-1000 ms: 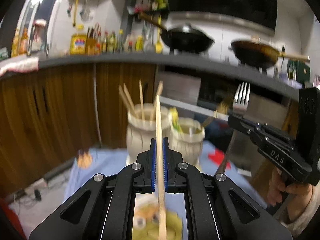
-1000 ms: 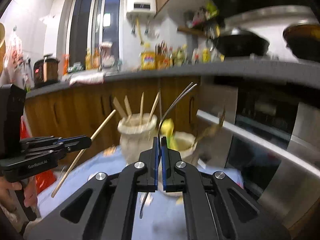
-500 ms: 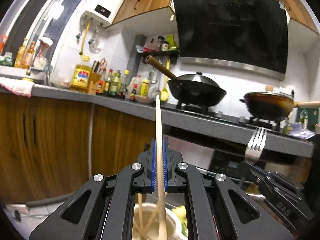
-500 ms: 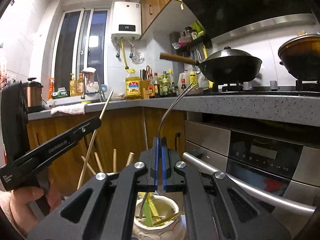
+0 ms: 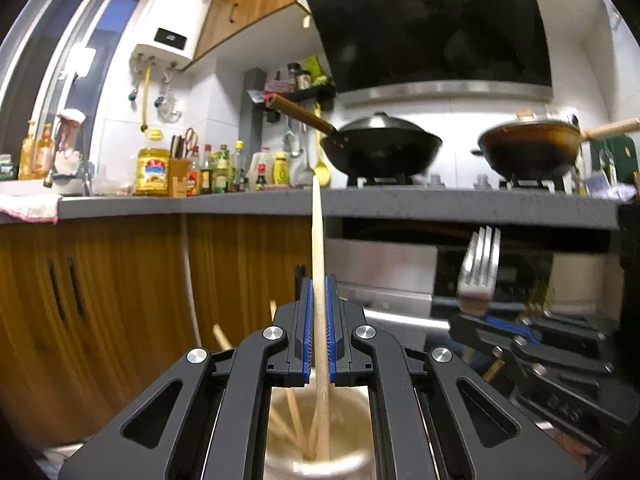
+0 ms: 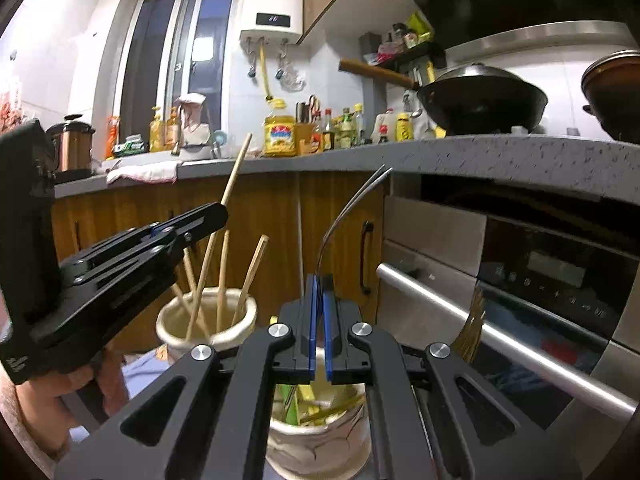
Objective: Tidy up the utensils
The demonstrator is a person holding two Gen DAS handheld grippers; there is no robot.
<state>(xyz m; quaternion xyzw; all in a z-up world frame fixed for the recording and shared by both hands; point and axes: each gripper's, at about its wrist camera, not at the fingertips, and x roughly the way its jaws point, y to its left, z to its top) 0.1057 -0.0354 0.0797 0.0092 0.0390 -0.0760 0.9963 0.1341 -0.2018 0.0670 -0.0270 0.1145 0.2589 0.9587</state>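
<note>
The left hand-held gripper (image 5: pixel 319 328) is pinching a single wooden chopstick (image 5: pixel 317 248) between its blue pads, roughly a third of the way up the stick. The chopstick stands almost upright, and its lower end already reaches down into the cream-coloured jar (image 6: pixel 206 320), among the other chopsticks standing there. The right hand-held gripper (image 6: pixel 319 320) is pressed together on the thin handle of a metal fork (image 6: pixel 348 208), tines up and curving away. It sits directly over a second jar (image 6: pixel 316 436) that holds what look like yellow and green utensils, though that part of the right wrist view is too cramped to name them.

The chopstick looks light, stiff and dry. It should slip straight down once let go, and the pinch on its lower shaft suits that, with the long free top the only part likely to wobble. The fork is probably heavier and smoother. Its narrow polished handle could twist or slide between the pads, so a hold near the middle of the handle, kept square, seems the safer one. Both jars appear to be ceramic and stand close together, so a careless knock could tip one.
</note>
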